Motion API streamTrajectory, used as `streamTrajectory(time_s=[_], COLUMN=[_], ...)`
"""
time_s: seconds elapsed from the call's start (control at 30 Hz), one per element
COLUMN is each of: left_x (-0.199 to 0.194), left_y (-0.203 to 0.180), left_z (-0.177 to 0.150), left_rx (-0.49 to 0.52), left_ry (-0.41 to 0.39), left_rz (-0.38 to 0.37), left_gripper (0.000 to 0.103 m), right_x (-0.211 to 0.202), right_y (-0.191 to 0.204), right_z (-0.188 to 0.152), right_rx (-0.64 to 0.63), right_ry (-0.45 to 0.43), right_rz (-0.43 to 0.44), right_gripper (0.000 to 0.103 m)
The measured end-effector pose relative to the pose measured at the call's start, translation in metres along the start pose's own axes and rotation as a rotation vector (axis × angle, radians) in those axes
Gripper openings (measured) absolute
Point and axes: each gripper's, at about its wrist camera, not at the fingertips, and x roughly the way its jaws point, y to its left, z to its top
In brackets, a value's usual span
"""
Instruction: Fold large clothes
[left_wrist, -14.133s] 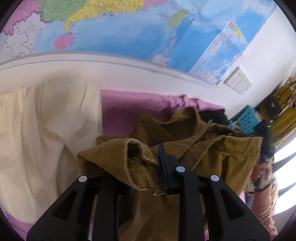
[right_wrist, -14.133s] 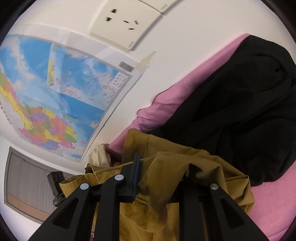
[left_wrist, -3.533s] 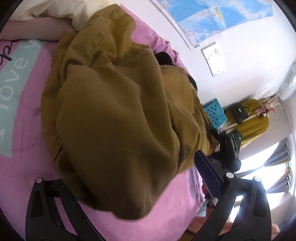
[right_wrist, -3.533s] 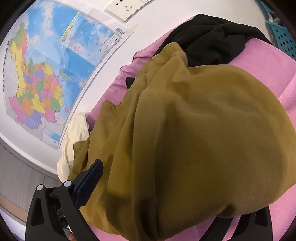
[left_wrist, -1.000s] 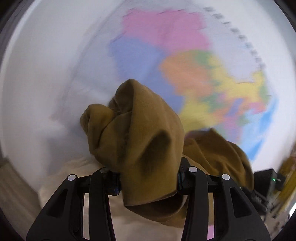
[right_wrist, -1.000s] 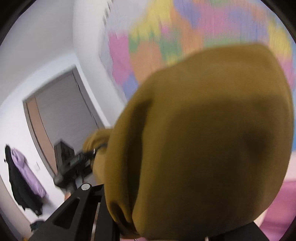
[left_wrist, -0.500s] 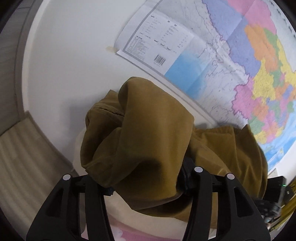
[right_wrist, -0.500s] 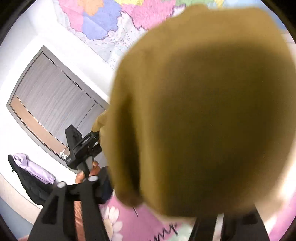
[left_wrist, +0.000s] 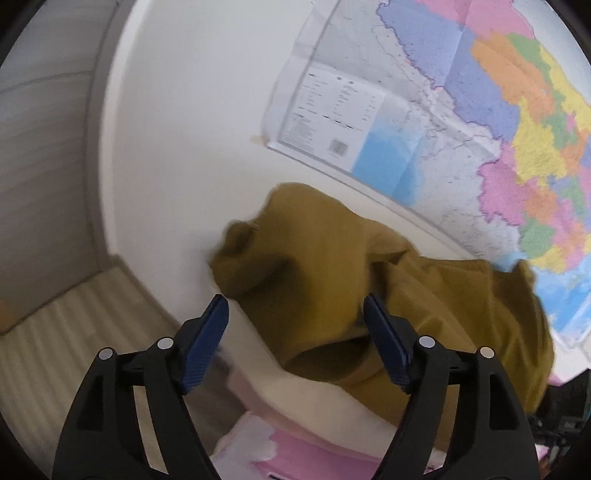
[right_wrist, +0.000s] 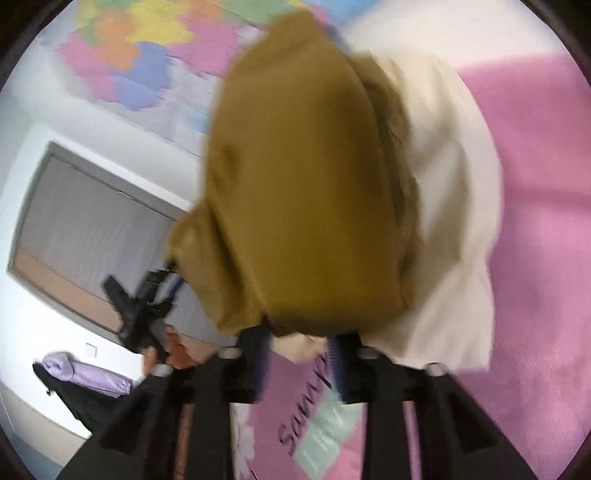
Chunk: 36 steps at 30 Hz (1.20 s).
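A mustard-brown garment (left_wrist: 332, 280), folded into a bundle, lies on a cream cloth (left_wrist: 317, 402) against the wall. My left gripper (left_wrist: 293, 306) is just in front of it, its jaws opening wide; the blue pads (left_wrist: 205, 343) do not touch the cloth. In the blurred right wrist view the same garment (right_wrist: 306, 192) fills the middle. My right gripper (right_wrist: 299, 343) sits at its lower edge with the jaws closing. Pink sheet shows in the gap between its fingers, and no cloth is pinched there. The left gripper (right_wrist: 144, 306) also appears there, held by a hand (right_wrist: 173, 347).
A large coloured map (left_wrist: 498, 122) hangs on the white wall behind the bundle. The pink bed sheet (right_wrist: 546, 229) with printed lettering spreads below and to the right. A grey wardrobe front (right_wrist: 92, 221) stands on the left, with dark and lilac clothes (right_wrist: 77, 380) hanging nearby.
Both grippers have come down toward the bed. The left jaws opened and let go of the garment, which now rests on the cream cloth. The right fingers stand closer together than before.
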Motion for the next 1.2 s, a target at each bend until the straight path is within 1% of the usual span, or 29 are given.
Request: streamTrajectory(time_s=[0.03, 0.07, 0.1, 0.13, 0.2, 0.23, 0.27, 0.3, 0.33, 0.37, 0.4, 0.43, 0.47, 0.53, 0.57, 0.6, 0.63, 0.67, 0.7, 0.77, 0.83, 0.9, 0.97, 1.03, 1.07, 1.13, 1.2], left_x=[-0.005, -0.01, -0.015, -0.019, -0.029, -0.035, -0.037, -0.038, -0.039, -0.038, -0.037, -0.034, -0.031, -0.025, -0.022, -0.019, -0.015, -0.011, -0.009, -0.007, -0.007, -0.008, -0.011, -0.015, -0.016, -0.019, -0.024], left_y=[-0.003, -0.006, -0.007, -0.008, -0.014, -0.022, -0.029, -0.034, -0.044, -0.052, -0.059, -0.069, -0.077, -0.091, -0.097, -0.102, -0.108, -0.112, -0.115, -0.12, -0.123, -0.124, -0.124, -0.123, -0.123, -0.124, -0.127], left_z=[0.001, 0.001, 0.002, 0.002, 0.0, -0.003, -0.006, -0.008, -0.012, -0.015, -0.018, -0.022, -0.026, -0.032, -0.036, -0.04, -0.045, -0.048, -0.052, -0.058, -0.062, -0.064, -0.066, -0.068, -0.069, -0.071, -0.074], left_rx=[0.027, 0.041, 0.046, 0.047, 0.069, 0.099, 0.125, 0.143, 0.17, 0.185, 0.197, 0.212, 0.225, 0.248, 0.258, 0.264, 0.27, 0.276, 0.281, 0.301, 0.312, 0.319, 0.318, 0.307, 0.304, 0.306, 0.318], left_ry=[-0.025, -0.04, -0.048, -0.052, -0.051, -0.048, -0.044, -0.041, -0.028, -0.019, -0.013, 0.0, 0.015, 0.035, 0.046, 0.062, 0.075, 0.086, 0.095, 0.095, 0.096, 0.103, 0.108, 0.118, 0.122, 0.114, 0.103], left_rz=[0.022, 0.046, 0.043, 0.028, -0.014, -0.047, -0.07, -0.089, -0.142, -0.167, -0.178, -0.198, -0.211, -0.204, -0.207, -0.206, -0.2, -0.203, -0.197, -0.172, -0.153, -0.138, -0.133, -0.134, -0.133, -0.114, -0.078], left_gripper=[0.078, 0.078, 0.078, 0.079, 0.081, 0.084, 0.086, 0.086, 0.087, 0.087, 0.087, 0.087, 0.088, 0.09, 0.092, 0.092, 0.094, 0.096, 0.096, 0.098, 0.098, 0.098, 0.098, 0.098, 0.098, 0.098, 0.098], right_x=[-0.004, -0.012, -0.019, -0.027, -0.034, -0.034, -0.04, -0.046, -0.048, -0.045, -0.041, -0.032, -0.023, -0.009, -0.005, 0.007, 0.014, 0.025, 0.029, 0.032, 0.03, 0.024, 0.018, 0.014, 0.014, 0.014, 0.016], right_y=[0.004, 0.014, 0.02, 0.031, 0.05, 0.066, 0.079, 0.095, 0.106, 0.118, 0.127, 0.135, 0.135, 0.132, 0.131, 0.122, 0.107, 0.092, 0.079, 0.057, 0.054, 0.06, 0.068, 0.079, 0.084, 0.09, 0.099], right_z=[0.002, 0.001, -0.002, -0.006, -0.021, -0.028, -0.032, -0.033, -0.029, -0.02, -0.011, 0.001, 0.011, 0.025, 0.026, 0.032, 0.034, 0.038, 0.036, 0.039, 0.039, 0.036, 0.03, 0.021, 0.017, 0.007, -0.004], right_rx=[-0.022, -0.069, -0.113, -0.183, -0.302, -0.382, -0.459, -0.536, -0.589, -0.623, -0.637, -0.642, -0.65, -0.65, -0.648, -0.631, -0.6, -0.55, -0.525, -0.447, -0.429, -0.441, -0.469, -0.509, -0.529, -0.553, -0.591], right_ry=[-0.001, -0.018, -0.028, -0.034, -0.045, -0.059, -0.091, -0.15, -0.192, -0.213, -0.249, -0.266, -0.26, -0.267, -0.253, -0.216, -0.196, -0.157, -0.133, -0.117, -0.118, -0.131, -0.15, -0.168, -0.173, -0.175, -0.187], right_rz=[-0.014, -0.046, -0.081, -0.117, -0.171, -0.201, -0.239, -0.292, -0.318, -0.327, -0.346, -0.363, -0.364, -0.397, -0.414, -0.437, -0.466, -0.482, -0.478, -0.424, -0.405, -0.411, -0.423, -0.417, -0.416, -0.416, -0.426], right_gripper=[0.034, 0.038, 0.044, 0.044, 0.044, 0.044, 0.044, 0.044, 0.044, 0.045, 0.046, 0.046, 0.046, 0.046, 0.047, 0.046, 0.046, 0.047, 0.047, 0.047, 0.047, 0.048, 0.052, 0.061, 0.062, 0.069, 0.08])
